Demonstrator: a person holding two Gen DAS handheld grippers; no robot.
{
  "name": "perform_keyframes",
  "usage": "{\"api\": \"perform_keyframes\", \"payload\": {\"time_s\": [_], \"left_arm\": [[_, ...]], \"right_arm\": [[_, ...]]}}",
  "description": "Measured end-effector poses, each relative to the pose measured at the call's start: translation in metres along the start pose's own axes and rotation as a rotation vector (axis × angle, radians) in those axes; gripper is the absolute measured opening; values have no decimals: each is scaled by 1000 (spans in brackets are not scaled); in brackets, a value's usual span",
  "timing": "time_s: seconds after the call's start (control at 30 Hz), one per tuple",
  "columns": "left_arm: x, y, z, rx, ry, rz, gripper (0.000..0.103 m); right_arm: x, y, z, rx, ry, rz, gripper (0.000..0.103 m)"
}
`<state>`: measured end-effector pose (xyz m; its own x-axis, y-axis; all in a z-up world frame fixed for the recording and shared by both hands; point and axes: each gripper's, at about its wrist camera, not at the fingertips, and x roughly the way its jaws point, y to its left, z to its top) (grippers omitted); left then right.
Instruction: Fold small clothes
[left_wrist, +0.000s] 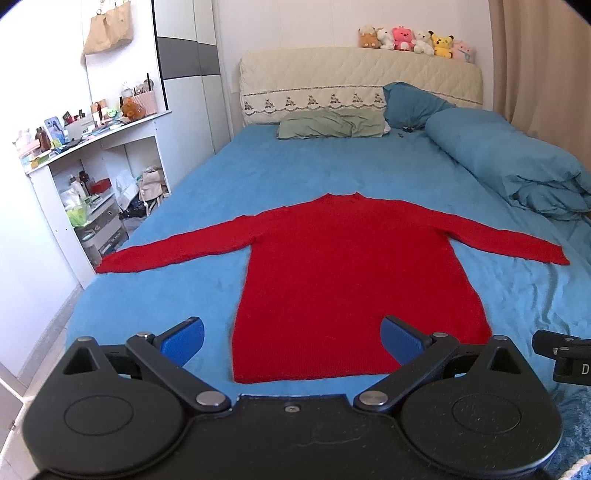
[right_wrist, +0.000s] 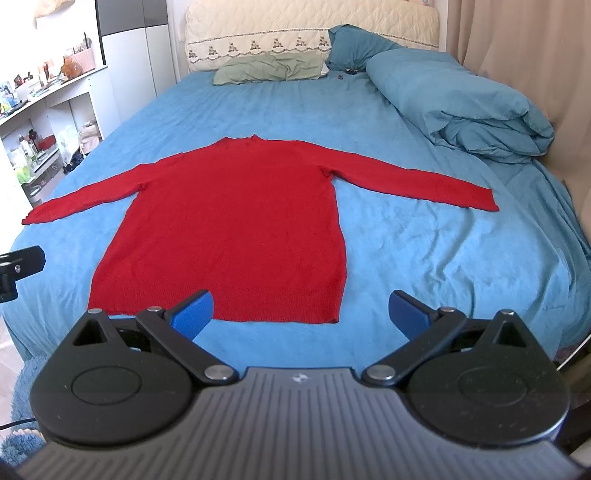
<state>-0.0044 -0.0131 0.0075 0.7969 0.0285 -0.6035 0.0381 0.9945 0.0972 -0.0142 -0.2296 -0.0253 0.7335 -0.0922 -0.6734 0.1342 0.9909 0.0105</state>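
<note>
A red long-sleeved sweater (left_wrist: 343, 266) lies flat on the blue bed sheet (left_wrist: 295, 166), both sleeves spread out sideways, collar towards the headboard, hem nearest me. It also shows in the right wrist view (right_wrist: 236, 218). My left gripper (left_wrist: 291, 338) is open and empty, hovering above the hem near its left corner. My right gripper (right_wrist: 301, 312) is open and empty, hovering just before the hem's right corner. The right gripper's body shows at the left wrist view's right edge (left_wrist: 565, 358).
A rolled blue duvet (right_wrist: 458, 99) lies along the bed's right side. A green pillow (right_wrist: 269, 68) and a blue pillow (right_wrist: 354, 42) lie by the headboard (left_wrist: 362, 74), with plush toys (left_wrist: 413, 40) on top. Cluttered white shelves (left_wrist: 92, 177) stand left of the bed.
</note>
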Motion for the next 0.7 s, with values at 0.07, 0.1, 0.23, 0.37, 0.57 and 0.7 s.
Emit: {"api": "perform_keyframes", "payload": {"time_s": [0.07,0.1,0.23,0.37,0.57,0.7], "left_arm": [[0,0,0,4,-3,7,103],[-1,0,0,5,-3,9,103],[-1,1,0,0,-6,0,103],[-2,1,0,2,-10,-7,103],[0,4,2,-1,-9,-13,103],[0,4,2,-1,-9,-12,103]], "right_arm": [[-1,-1,-1,1,-1,1,103],[-1,-1,-1,0,-1,1,103],[-1,-1,0,-1,-1,-1,103],[-2,0,1,-5,-2,-4,103],[-2,0,1,-6,-2,-3,103],[-2,0,1,-6,-2,-2,103]]}}
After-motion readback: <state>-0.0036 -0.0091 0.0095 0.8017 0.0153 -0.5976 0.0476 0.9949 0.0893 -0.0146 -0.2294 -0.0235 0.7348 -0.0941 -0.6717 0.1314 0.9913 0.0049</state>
